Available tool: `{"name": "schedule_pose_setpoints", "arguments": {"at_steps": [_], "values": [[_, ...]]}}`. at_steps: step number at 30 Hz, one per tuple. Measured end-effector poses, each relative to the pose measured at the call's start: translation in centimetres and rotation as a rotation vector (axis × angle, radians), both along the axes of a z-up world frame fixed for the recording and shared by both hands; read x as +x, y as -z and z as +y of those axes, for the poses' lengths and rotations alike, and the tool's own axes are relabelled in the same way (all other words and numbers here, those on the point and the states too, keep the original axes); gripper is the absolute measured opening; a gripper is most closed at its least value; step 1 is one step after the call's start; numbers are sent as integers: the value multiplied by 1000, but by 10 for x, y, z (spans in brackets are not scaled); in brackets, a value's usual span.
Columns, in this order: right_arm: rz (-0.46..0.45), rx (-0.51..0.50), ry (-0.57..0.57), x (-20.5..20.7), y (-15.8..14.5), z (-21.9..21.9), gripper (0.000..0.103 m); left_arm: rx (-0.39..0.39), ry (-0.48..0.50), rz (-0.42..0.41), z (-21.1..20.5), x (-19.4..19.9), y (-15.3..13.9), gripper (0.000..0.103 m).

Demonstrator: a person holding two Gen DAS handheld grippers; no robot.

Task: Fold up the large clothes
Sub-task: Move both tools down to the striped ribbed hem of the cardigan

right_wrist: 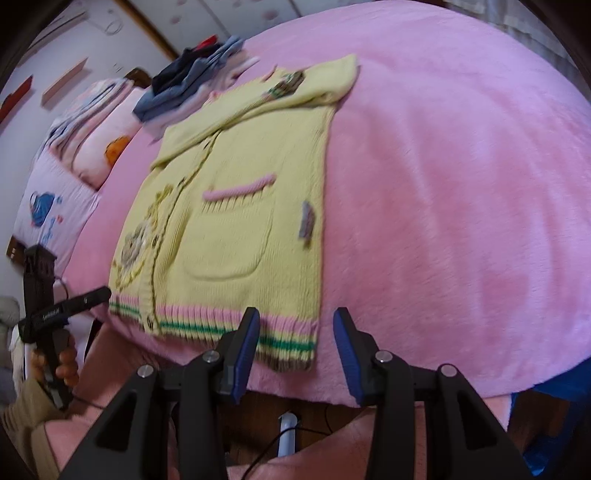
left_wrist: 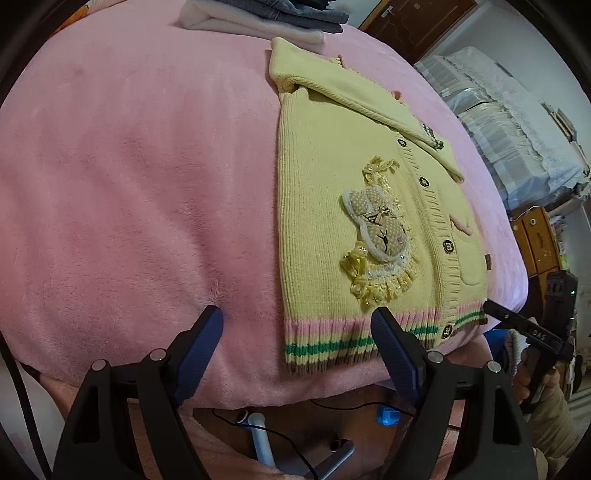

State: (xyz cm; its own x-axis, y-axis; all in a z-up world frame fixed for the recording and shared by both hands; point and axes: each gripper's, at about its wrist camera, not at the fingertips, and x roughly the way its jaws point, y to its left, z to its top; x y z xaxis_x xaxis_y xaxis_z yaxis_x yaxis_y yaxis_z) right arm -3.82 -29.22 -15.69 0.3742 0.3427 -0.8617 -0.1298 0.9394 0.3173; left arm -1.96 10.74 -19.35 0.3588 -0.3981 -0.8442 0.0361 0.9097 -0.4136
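Jaws of the left gripper (left_wrist: 297, 325) stand wide and hold nothing, one finger over bare blanket (left_wrist: 140, 192) at 9 o'clock of the hem (left_wrist: 332, 334), the other over the hem's left part; likely so set to take the hem's left corner. The right gripper (right_wrist: 295, 328) is about half open and also empty, straddling the hem's right corner, its left finger over the striped rib, its right over pink plush; whether either pad touches the knit I cannot tell, as that view is blurred. The cardigan (left_wrist: 321, 192) lies flat, front up, near the bed's front edge, both sleeves already crossed over the chest at 12 o'clock, which leaves a neat rectangle ready for a bottom-to-top fold. Its side edges run straight away from the grippers. Open blanket spreads wide at 9 o'clock in the left view and at 3 o'clock in the right view. A stack (left_wrist: 266, 18) of folded clothes sits at 12 o'clock, just beyond the collar, so a lifted hem has little room past the shoulders.
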Motion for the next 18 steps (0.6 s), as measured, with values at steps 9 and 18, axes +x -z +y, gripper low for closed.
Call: {"name": "schedule_pose_setpoints", "arguments": {"at_steps": [9,18], "values": [[8,31,-71,-3,11,7,23,-20,68,-30,-12,-5,3,73],[35,65,-63,0,25,5,23,-31,63,-34,-12,-4,11,73]]}}
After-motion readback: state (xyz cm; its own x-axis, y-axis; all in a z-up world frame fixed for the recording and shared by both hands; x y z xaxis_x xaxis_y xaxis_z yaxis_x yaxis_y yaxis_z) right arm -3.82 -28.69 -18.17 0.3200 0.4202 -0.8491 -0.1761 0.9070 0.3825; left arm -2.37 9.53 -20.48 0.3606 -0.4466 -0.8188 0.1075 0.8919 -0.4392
